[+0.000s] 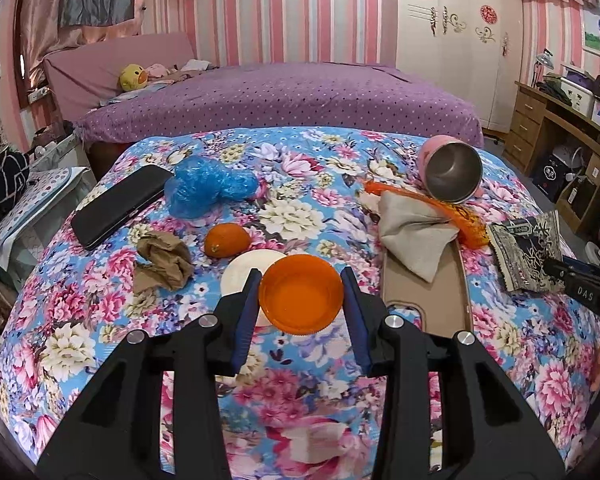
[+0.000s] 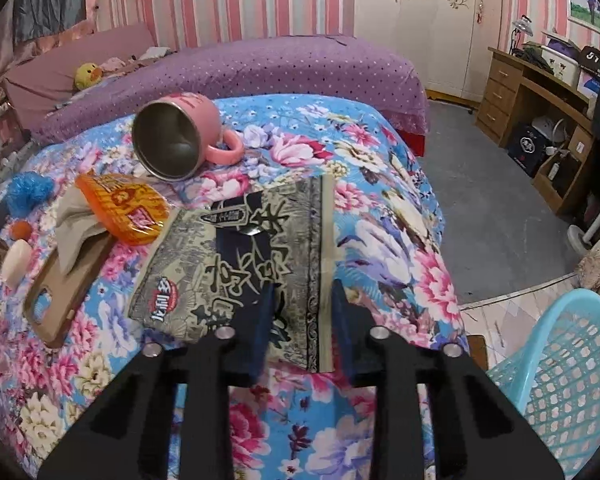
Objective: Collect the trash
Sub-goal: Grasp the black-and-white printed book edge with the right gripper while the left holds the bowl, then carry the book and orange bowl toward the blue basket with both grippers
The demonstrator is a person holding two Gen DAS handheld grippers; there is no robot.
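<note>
My left gripper is shut on an orange plastic lid, held just above the floral cloth. My right gripper straddles the near corner of a black-and-grey snack wrapper; its jaws stand apart around it, and the wrapper lies flat. That wrapper also shows in the left wrist view. Other trash on the cloth: a blue plastic bag, a crumpled brown paper, an orange wrapper and a grey tissue. A light-blue basket stands at the lower right.
On the floral-covered table lie a black phone, an orange fruit, a white round disc, a beige phone case and a tipped pink mug. A purple bed stands behind; a wooden desk at right.
</note>
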